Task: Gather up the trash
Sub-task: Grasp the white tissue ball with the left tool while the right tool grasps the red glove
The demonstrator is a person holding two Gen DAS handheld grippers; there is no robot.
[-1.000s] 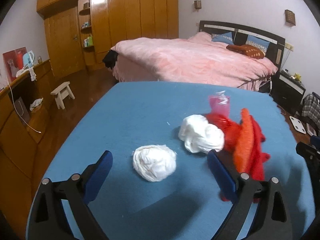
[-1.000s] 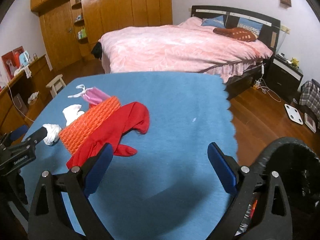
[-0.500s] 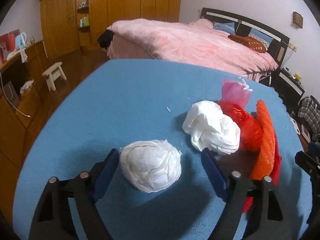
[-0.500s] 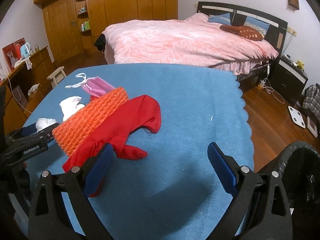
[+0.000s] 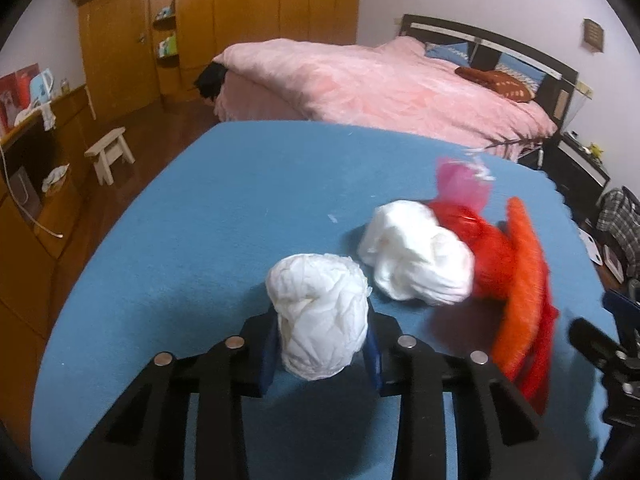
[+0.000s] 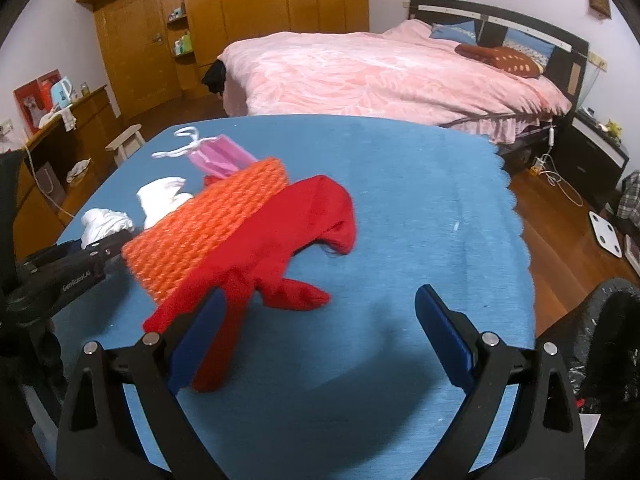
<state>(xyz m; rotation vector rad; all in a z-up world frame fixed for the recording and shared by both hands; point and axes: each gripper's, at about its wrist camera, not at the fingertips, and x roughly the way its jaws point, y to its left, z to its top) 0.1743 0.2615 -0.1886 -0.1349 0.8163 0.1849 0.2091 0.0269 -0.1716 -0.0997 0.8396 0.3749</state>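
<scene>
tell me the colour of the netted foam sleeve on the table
Orange foam sleeve, clearest in the right wrist view.

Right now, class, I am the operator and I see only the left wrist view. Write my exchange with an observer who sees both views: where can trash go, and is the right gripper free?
Observer: A black-lined bin stands on the floor past the right edge of the blue table.
Operator: Is the right gripper busy?
Observer: No. The right gripper is open and its fingers grip nothing.
Operator: What lies nearest it?
Observer: The red cloth. Its tail runs down beside the gripper's left finger, and its upper part rests against the orange mesh.
</scene>
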